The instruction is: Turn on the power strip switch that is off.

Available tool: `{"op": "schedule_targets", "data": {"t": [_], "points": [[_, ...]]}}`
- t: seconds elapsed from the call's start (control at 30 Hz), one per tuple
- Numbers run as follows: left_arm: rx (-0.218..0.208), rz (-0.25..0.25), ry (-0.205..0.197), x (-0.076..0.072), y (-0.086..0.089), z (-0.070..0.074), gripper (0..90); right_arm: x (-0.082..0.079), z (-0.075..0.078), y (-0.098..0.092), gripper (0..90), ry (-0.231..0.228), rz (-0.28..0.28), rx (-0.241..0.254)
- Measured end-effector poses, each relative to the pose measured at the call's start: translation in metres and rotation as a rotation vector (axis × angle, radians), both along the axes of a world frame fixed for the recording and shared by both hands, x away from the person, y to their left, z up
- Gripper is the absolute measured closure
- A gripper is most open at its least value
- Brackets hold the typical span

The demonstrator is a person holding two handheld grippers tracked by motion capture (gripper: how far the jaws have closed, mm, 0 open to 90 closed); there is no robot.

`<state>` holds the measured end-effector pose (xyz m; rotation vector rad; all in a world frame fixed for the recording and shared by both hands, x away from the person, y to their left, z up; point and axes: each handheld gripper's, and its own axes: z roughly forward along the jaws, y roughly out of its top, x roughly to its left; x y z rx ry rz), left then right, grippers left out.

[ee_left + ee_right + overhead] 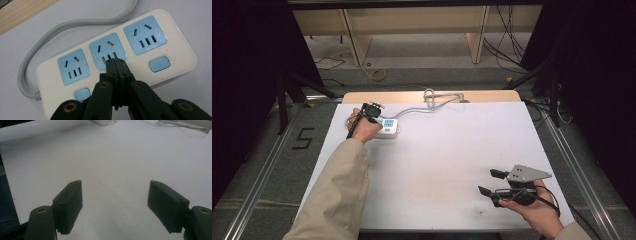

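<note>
On the white table (437,165), power strip (117,57) lying crosswise right under the clamped-shut, empty left gripper (116,61), tips seemingly over the middle switch; right gripper (115,205) gaping, empty, well apart.

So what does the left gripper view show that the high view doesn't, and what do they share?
Left gripper view alone: the power strip's detail, three blue socket faces, blue buttons beside small red lights, and the left hand-held gripper shut, its tips over the middle socket.

High view alone: the right hand-held gripper open over the near right of the white table, the person's sleeve, and the floor and shelving beyond.

Both: the strip, its grey cable and the left hand-held gripper at it.
</note>
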<state>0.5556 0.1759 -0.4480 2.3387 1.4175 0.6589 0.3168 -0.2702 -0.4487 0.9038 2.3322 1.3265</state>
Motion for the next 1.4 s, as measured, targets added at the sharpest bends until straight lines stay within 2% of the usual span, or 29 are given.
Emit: {"op": "schedule_targets", "data": {"t": [0.37,0.43,0.63,0.73,0.77,0.8,0.93,1.07,1.2,1.27,1.3,1.4], "points": [[0.039,-0.033,-0.022,-0.002,-0.003,-0.001,89.9,0.000,0.000,-0.001,28.4,-0.003,-0.001,0.000],[0.028,-0.025,-0.029,-0.003,-0.002,-0.001,89.8,0.000,0.000,-0.001,28.4,-0.003,-0.002,0.001],[0.008,-0.046,-0.044,-0.006,0.000,-0.001,89.7,0.000,0.000,-0.001,28.5,0.003,-0.005,0.000],[-0.008,-0.049,-0.066,-0.009,0.001,0.000,89.4,0.000,0.000,-0.001,28.5,0.000,-0.006,0.004],[-0.020,-0.036,-0.081,-0.010,0.001,0.001,86.4,0.000,0.000,-0.001,28.5,0.002,-0.006,0.001],[-0.015,-0.040,-0.088,-0.011,0.002,0.002,78.2,0.000,0.000,-0.001,28.4,0.003,-0.005,0.000],[-0.028,-0.043,-0.119,-0.016,0.004,0.007,76.3,0.000,0.000,-0.001,28.5,0.002,-0.004,0.000],[-0.053,-0.038,-0.146,-0.019,0.006,0.013,65.1,0.000,0.000,-0.001,28.5,0.001,-0.005,-0.001],[-0.101,-0.035,-0.138,-0.022,0.008,0.016,51.7,0.000,0.000,-0.001,28.4,0.001,-0.005,-0.001],[-0.156,-0.020,-0.147,-0.024,0.008,0.016,42.0,0.000,0.000,-0.001,28.4,0.002,-0.005,-0.001],[-0.171,-0.008,-0.154,-0.025,0.009,0.016,37.6,0.000,0.000,-0.001,28.4,0.002,-0.006,-0.001],[-0.167,-0.004,-0.148,-0.028,0.011,0.016,33.9,0.000,0.000,-0.001,28.5,0.002,-0.005,-0.001]]}}
